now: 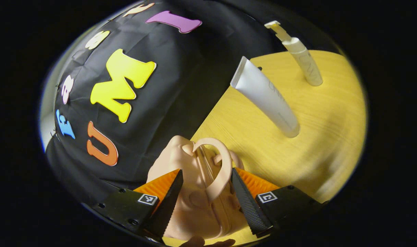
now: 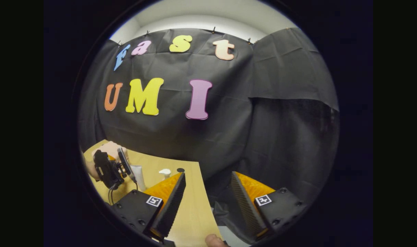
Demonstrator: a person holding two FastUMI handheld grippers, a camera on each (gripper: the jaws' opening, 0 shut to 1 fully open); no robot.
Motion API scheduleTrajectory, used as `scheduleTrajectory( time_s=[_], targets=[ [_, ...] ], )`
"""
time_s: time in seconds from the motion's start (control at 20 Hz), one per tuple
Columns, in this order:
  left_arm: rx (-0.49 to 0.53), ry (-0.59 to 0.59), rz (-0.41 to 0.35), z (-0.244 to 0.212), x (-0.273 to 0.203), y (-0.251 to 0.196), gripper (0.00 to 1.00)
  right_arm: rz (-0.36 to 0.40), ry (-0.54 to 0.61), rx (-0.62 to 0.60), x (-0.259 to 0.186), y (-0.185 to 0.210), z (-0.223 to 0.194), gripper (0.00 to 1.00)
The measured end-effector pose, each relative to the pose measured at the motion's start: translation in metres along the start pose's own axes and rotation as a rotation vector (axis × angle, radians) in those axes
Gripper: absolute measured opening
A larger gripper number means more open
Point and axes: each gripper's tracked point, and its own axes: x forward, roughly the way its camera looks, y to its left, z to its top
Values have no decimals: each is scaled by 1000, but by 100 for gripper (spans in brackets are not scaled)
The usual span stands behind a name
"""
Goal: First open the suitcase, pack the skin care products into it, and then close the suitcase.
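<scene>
A small peach-pink suitcase point(image 1: 194, 209) with a curved handle point(image 1: 222, 161) lies on the yellow wooden table point(image 1: 332, 137), between the fingers of my left gripper point(image 1: 206, 202). The jaws stand wide apart, so this gripper is open; the handle's right side lies against the right finger point(image 1: 247, 202). Beyond it stand a white tube point(image 1: 266, 96) on its cap and a cream pump bottle point(image 1: 302, 58). My right gripper point(image 2: 206, 202) is open and holds nothing, hanging over the table's right edge and facing the wall. In the right gripper view the left gripper point(image 2: 108, 169) shows far left, with the tube point(image 2: 138, 176) and the pump top point(image 2: 164, 171) beside it.
The black cloth wall rises close behind the table's far edge point(image 2: 160, 159). A small dark hole point(image 2: 181, 169) marks the tabletop near the pump bottle. A fingertip point(image 2: 213, 240) shows at the bottom of the right gripper view. A hand point(image 2: 90, 168) holds the left gripper.
</scene>
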Motion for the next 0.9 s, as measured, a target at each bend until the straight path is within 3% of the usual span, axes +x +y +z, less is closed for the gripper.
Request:
scheduleTrajectory(
  time_s=[0.15, 0.35, 0.4, 0.5, 0.8, 0.9],
  targets=[
    [126, 31, 23, 2, 2, -1, 76, 41, 14, 26, 1, -8, -9, 80],
    [231, 66, -10, -3, 6, -5, 45, 121, 37, 35, 5, 1, -25, 80],
    [253, 81, -28, -4, 9, -5, 31, 131, 41, 36, 5, 3, -25, 80],
    [281, 88, -42, -1, 8, -2, 18, 143, 36, 44, 4, 9, -20, 80],
    [190, 80, -132, -2, -6, 7, 10, 98, 9, 47, -2, 43, 3, 79],
    [118, 60, -164, -2, -12, 20, 7, 82, 3, 53, -8, 60, 13, 80]
  ],
)
